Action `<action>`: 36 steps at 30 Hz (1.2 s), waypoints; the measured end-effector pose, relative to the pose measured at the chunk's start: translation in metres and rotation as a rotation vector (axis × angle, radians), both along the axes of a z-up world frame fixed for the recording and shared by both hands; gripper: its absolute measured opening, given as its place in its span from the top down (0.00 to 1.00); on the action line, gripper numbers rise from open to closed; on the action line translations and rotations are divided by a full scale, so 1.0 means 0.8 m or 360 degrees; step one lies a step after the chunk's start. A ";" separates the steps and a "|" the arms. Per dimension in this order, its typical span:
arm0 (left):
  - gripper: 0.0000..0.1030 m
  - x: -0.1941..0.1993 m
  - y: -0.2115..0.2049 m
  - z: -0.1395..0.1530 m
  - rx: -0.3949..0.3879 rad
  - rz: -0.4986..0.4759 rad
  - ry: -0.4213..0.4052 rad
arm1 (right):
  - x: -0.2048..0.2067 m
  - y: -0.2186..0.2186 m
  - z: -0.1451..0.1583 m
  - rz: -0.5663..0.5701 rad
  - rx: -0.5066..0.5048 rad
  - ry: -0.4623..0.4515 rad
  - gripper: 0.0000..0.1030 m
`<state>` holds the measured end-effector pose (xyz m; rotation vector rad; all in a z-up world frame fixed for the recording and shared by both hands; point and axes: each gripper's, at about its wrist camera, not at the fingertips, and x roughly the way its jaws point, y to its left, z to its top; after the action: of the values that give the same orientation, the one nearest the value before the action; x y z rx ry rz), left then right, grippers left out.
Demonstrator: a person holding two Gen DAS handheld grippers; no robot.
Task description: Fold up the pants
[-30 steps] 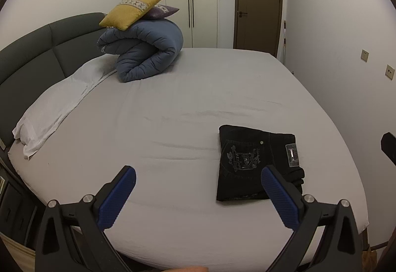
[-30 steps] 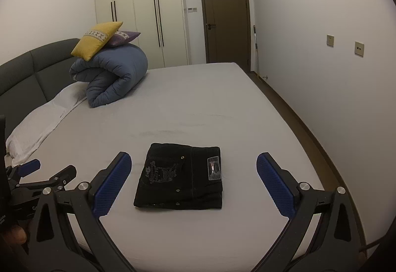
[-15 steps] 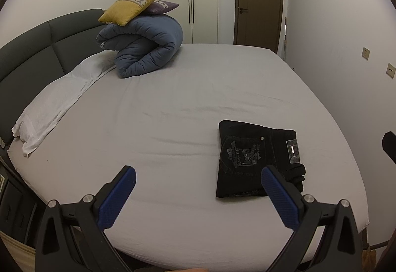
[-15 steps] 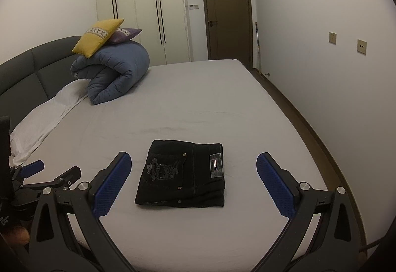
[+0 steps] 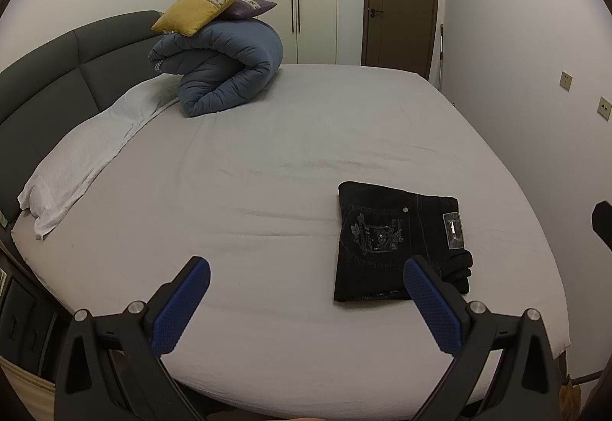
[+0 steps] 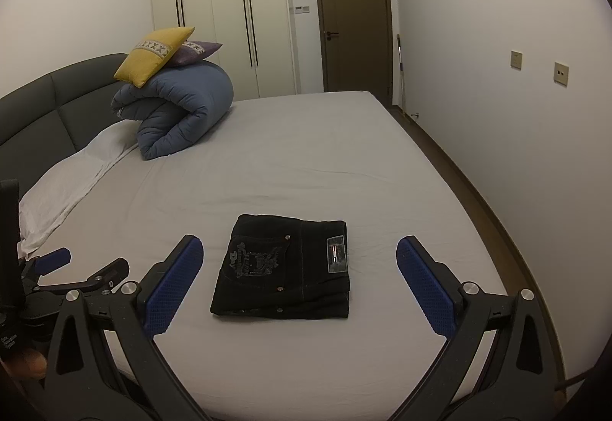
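Black pants (image 5: 397, 241) lie folded into a compact rectangle on the grey bed sheet (image 5: 267, 160), back pocket and label up. In the right wrist view the folded pants (image 6: 285, 266) sit straight ahead, between and beyond the fingers. My left gripper (image 5: 306, 302) is open, held above the bed's near edge, with the pants just past its right finger. My right gripper (image 6: 300, 281) is open too, with nothing between its blue pads. The left gripper (image 6: 82, 273) also shows at the lower left of the right wrist view.
A rolled blue duvet (image 5: 225, 69) with a yellow cushion (image 5: 202, 5) and a purple one on top sits at the head of the bed. A white pillow (image 5: 84, 160) lies along the dark headboard (image 5: 49, 65). A wall runs close along the bed's right side.
Both grippers have tipped and drawn back slightly, so the pants sit a little higher in both views. The pants have not moved. Both grippers stay open.
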<state>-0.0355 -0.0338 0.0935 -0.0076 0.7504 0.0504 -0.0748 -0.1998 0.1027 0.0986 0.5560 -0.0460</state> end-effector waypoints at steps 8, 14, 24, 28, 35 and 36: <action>0.00 0.000 0.002 -0.002 0.0002 -0.0003 0.0013 | 0.000 0.005 -0.005 0.0003 0.0002 0.0006 0.00; 0.00 0.000 0.002 -0.003 0.0002 -0.0004 0.0015 | -0.001 0.004 -0.004 0.0003 0.0003 0.0008 0.00; 0.00 0.000 0.004 -0.003 0.0000 -0.0009 0.0017 | -0.003 0.006 -0.008 0.0009 -0.0001 0.0011 0.00; 0.00 0.000 0.004 -0.003 0.0002 -0.0009 0.0018 | -0.004 0.008 -0.010 0.0010 -0.0002 0.0014 0.00; 0.00 0.000 0.004 -0.003 0.0003 -0.0009 0.0018 | -0.005 0.005 -0.006 0.0013 -0.0002 0.0015 0.00; 0.00 0.000 0.004 -0.003 0.0001 -0.0010 0.0019 | -0.004 0.005 -0.009 0.0016 -0.0003 0.0015 0.00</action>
<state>-0.0357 -0.0303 0.0910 -0.0040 0.7621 0.0448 -0.0782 -0.1956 0.0957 0.0940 0.5661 -0.0369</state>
